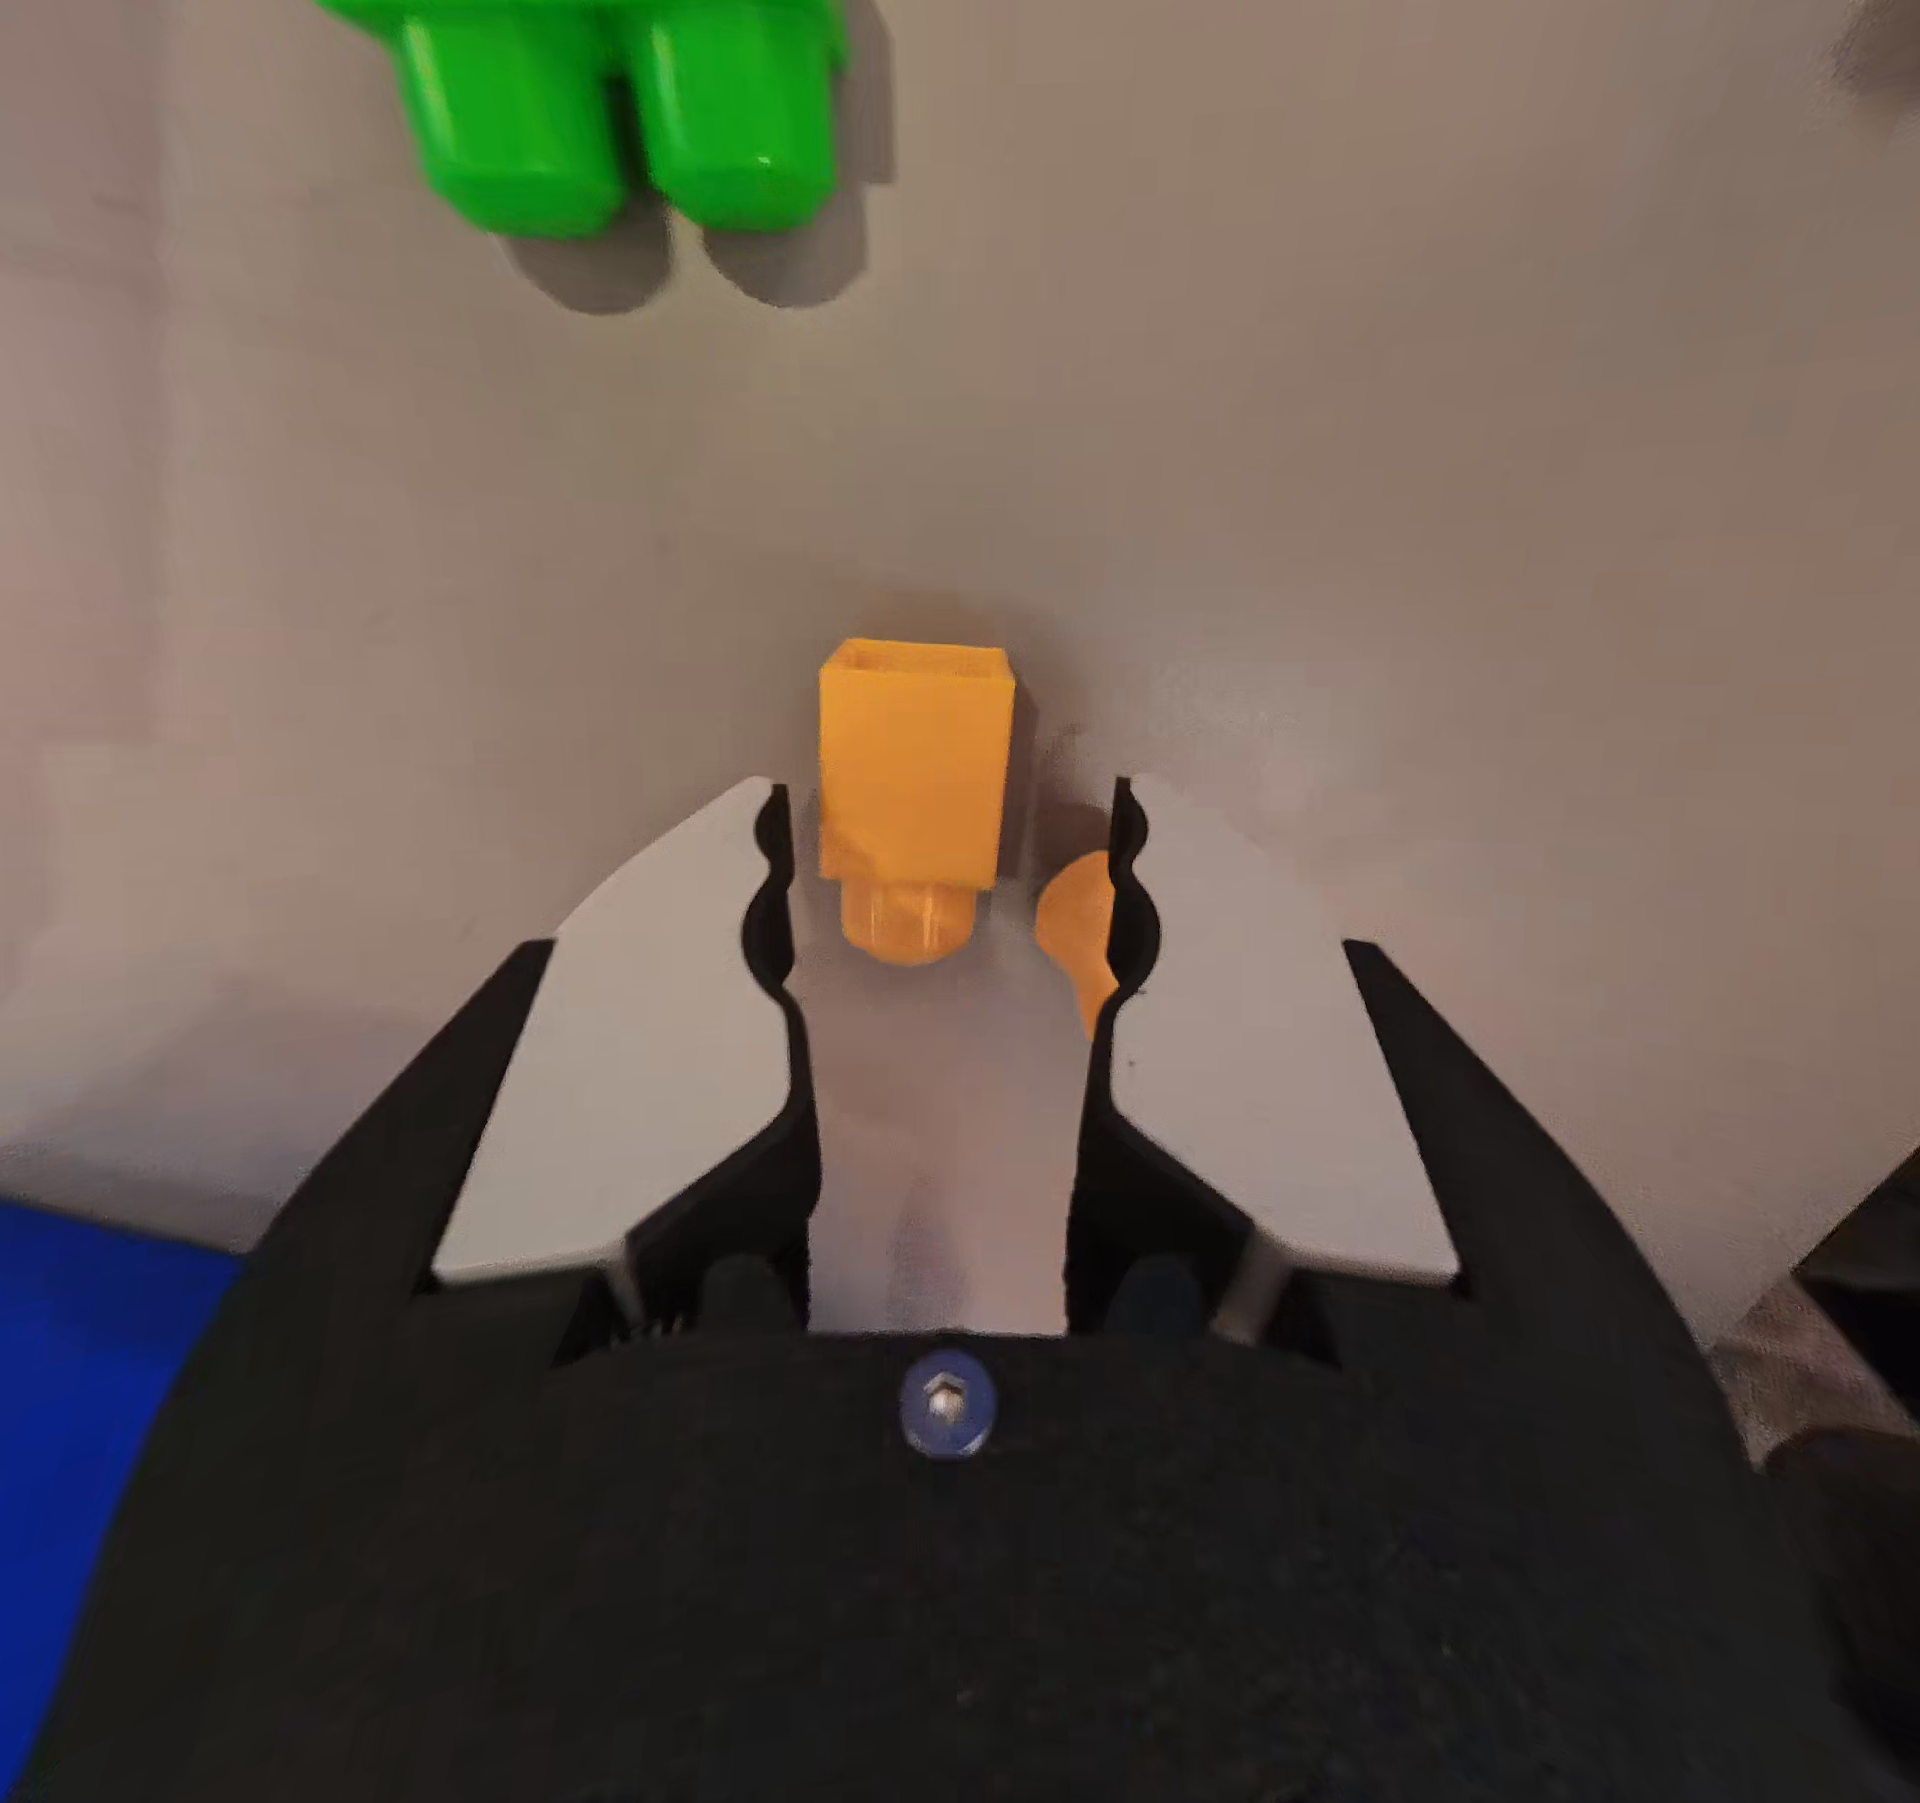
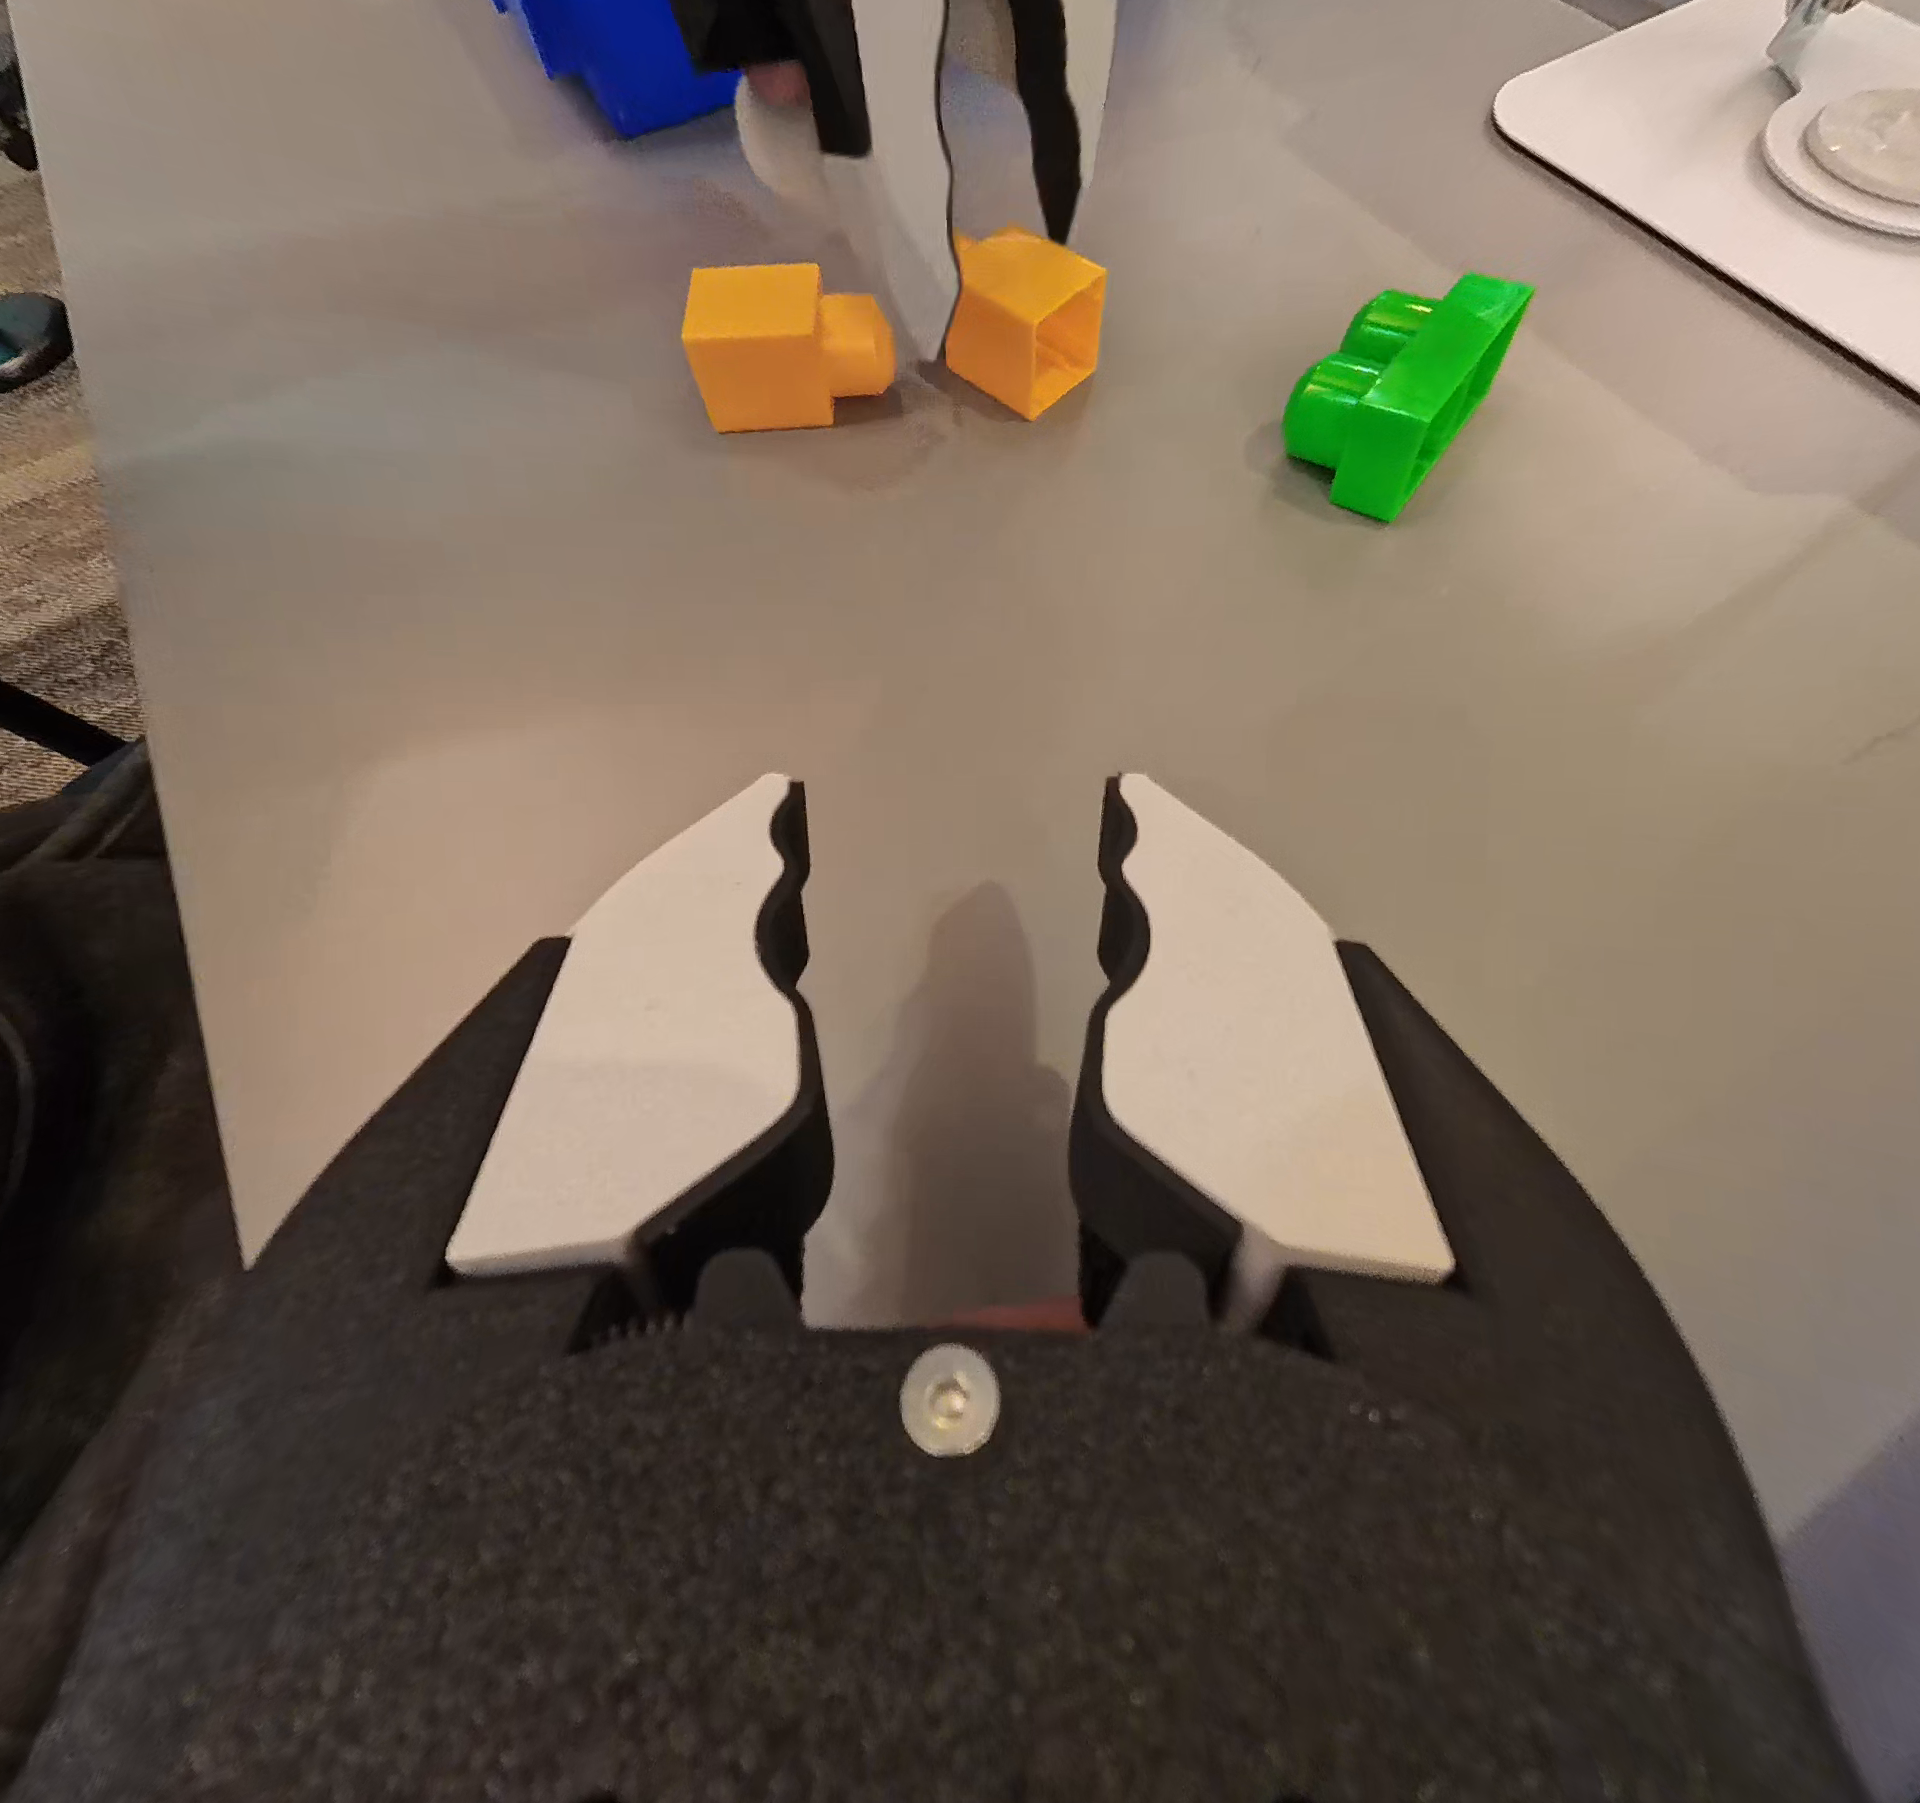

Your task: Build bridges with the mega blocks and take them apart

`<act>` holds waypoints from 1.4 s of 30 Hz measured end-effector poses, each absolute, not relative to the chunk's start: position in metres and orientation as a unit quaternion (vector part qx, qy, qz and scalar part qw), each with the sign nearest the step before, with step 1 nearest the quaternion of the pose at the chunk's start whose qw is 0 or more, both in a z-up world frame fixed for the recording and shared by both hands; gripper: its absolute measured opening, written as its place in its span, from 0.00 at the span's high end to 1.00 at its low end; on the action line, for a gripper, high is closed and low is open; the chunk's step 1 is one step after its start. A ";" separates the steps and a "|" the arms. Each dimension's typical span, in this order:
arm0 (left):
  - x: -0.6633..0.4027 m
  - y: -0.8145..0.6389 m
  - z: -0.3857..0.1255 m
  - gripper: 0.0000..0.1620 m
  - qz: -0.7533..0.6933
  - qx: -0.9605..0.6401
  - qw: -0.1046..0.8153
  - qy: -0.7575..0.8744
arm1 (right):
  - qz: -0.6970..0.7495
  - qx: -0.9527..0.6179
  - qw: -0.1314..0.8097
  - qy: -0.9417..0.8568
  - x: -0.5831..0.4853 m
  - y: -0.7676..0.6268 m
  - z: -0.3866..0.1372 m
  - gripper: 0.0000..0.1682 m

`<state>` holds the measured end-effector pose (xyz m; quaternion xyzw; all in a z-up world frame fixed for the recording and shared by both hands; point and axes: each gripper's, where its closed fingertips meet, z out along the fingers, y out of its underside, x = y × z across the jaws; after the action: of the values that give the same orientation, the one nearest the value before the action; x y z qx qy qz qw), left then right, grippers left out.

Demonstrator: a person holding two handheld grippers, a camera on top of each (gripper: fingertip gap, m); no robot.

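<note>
Jaws apart on both; left gripper [image 1: 948,797] straddles orange block [image 1: 914,766].

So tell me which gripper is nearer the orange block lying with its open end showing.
Left. The left gripper is open and straddles that orange block, fingertips on either side. The right gripper is open over bare table, well short of it.

My right tool [image 2: 954,818] has pale grey fingers with black inner edges on a black speckled body, and my left tool [image 1: 948,818] wears the same colours. The bench [image 2: 520,610] is plain light grey. Two blocks [image 2: 753,345] [image 2: 1029,319] are orange-yellow, a third block [image 2: 1403,397] is bright green. A blue bin [image 2: 582,18] sits at the bench's far edge; a white mat [image 2: 1621,122] lies at its far right corner.
</note>
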<state>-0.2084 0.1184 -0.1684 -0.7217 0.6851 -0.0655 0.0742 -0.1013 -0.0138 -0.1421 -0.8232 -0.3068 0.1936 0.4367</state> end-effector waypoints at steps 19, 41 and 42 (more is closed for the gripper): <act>-0.215 0.027 -0.158 0.78 -0.039 -0.328 0.017 0.944 | 0.177 -0.836 0.440 -0.277 -0.075 -0.013 -0.145 0.68; -0.235 0.064 -0.146 0.52 0.025 -0.276 0.004 0.961 | 0.193 -0.846 0.423 -0.259 -0.069 -0.013 -0.152 0.68; -0.235 0.065 -0.137 0.53 0.012 -0.319 0.014 0.947 | 0.195 -0.845 0.425 -0.259 -0.070 -0.013 -0.150 0.68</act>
<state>-0.2348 0.0645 -0.1368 -0.3195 0.9474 0.0120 0.0139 -0.0699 -0.0135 -0.1502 -0.8454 -0.2589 0.1945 0.4249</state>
